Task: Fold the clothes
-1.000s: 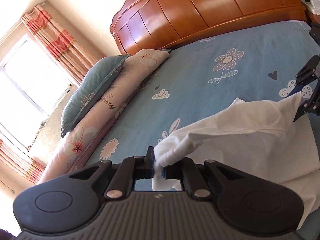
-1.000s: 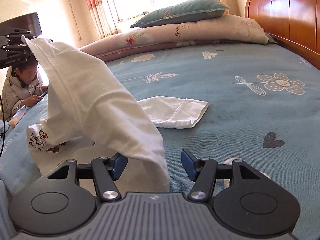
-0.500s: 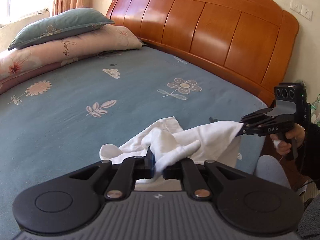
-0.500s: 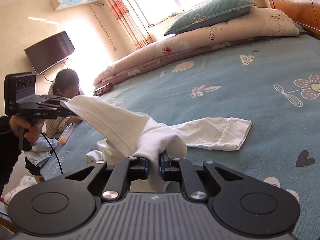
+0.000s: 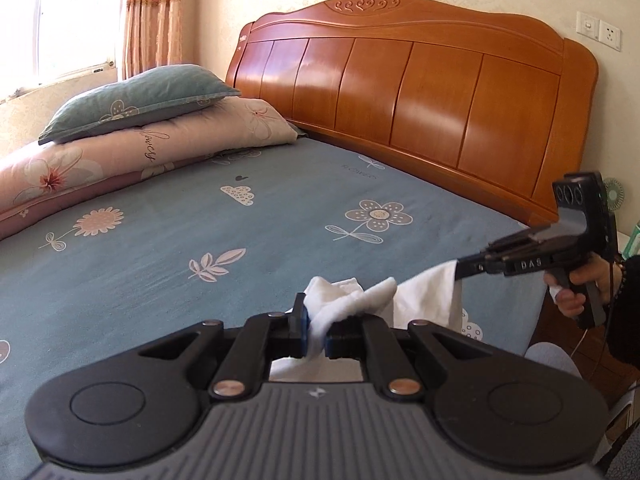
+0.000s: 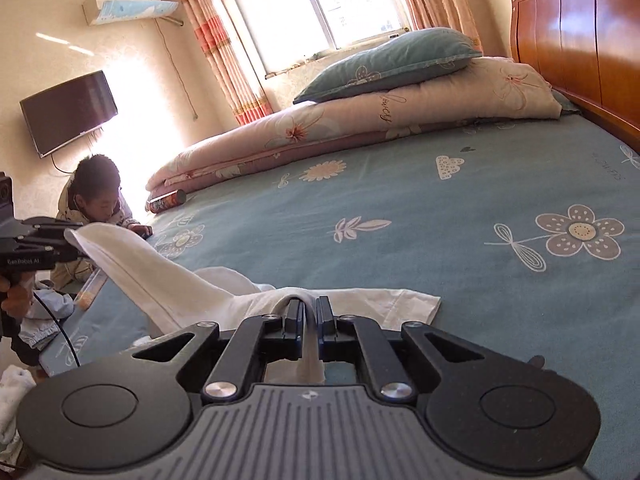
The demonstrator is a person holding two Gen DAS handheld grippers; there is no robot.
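White garment (image 6: 168,280) is clamped at 2 points: the left gripper (image 5: 316,330) is closed on a bunched end, and the right gripper (image 6: 308,328) is pinched on another fold. Between them the cloth is lifted; the rest lies on the blue flowered sheet (image 6: 460,248) near the bed's edge. Beyond sit a rolled pink quilt (image 5: 132,152), a teal pillow (image 5: 140,98) and the wooden headboard (image 5: 420,100).

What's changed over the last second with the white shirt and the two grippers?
The right gripper, open around hanging cloth a second ago, has shut on the white shirt. The shirt, held high then, has come down, so it stretches low over the blue bedsheet between both grippers. The left gripper stays clamped on its corner. Pillow and quilt unmoved.
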